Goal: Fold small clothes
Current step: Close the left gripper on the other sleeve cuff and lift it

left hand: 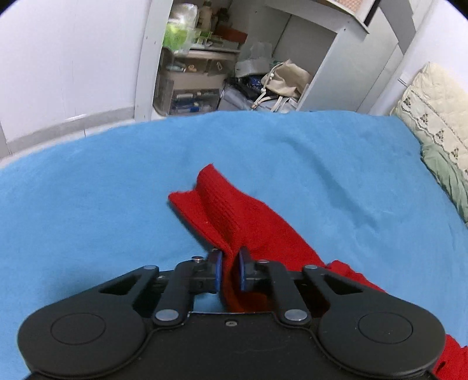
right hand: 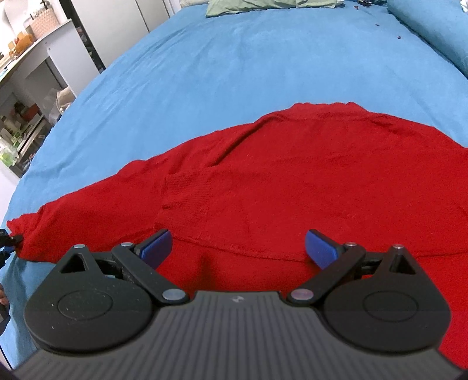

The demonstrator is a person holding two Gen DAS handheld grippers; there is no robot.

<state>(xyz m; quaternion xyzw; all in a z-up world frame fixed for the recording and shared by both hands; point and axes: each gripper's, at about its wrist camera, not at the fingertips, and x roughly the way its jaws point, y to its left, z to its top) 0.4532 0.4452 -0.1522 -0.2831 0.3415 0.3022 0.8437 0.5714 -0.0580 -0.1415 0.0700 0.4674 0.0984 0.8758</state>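
A red knit sweater [right hand: 292, 181] lies spread on the blue bedsheet [right hand: 219, 67]. In the left wrist view its sleeve [left hand: 222, 210] runs away from me, and my left gripper [left hand: 229, 270] is shut on it near the cuff end, holding it a little above the sheet. My right gripper [right hand: 238, 248] is open and empty, hovering over the sweater's body, blue pads wide apart. At the far left of the right wrist view the sleeve end [right hand: 20, 228] meets the left gripper's tip.
Shelves with boxes and a beige bag [left hand: 283, 79] stand beyond the bed's far edge. A cream quilt [left hand: 438, 102] lies at the right. A green folded cloth [right hand: 248, 7] and a blue pillow [right hand: 433, 26] lie at the bed's far end.
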